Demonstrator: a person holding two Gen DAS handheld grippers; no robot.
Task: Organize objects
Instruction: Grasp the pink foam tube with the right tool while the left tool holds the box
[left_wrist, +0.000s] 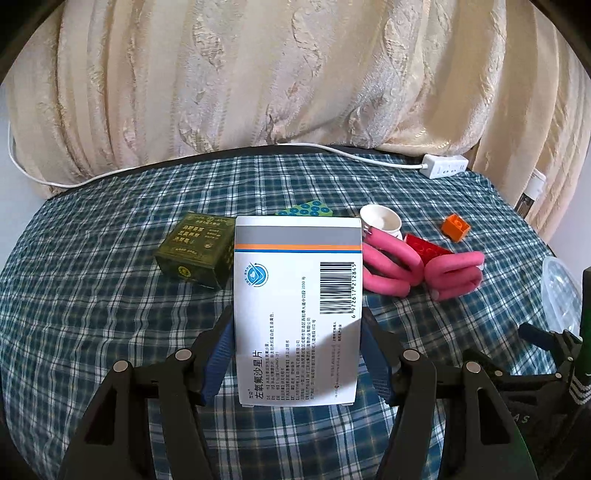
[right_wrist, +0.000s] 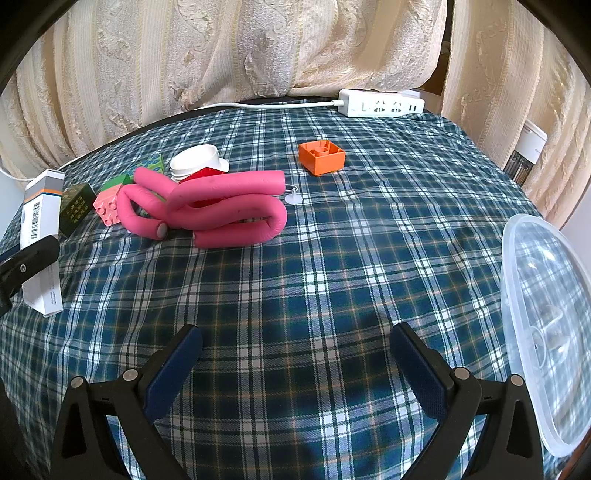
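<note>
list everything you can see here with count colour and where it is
medicine box: 1, white with grey and orange bands, clamped in left gripper
tin: 1, dark green, left of medicine box
foam rods: bent bundle, pink, table middle
cup: 1, white, behind foam rods
orange brick: 1, orange, upside down, far right of foam rods
pink brick: 1, pink, left of foam rods
container: 1, clear plastic, right edge
power strip: 1, white, far table edge
tablecloth: 1, blue-green plaid
left gripper: closed on box
right gripper: open, empty
</note>
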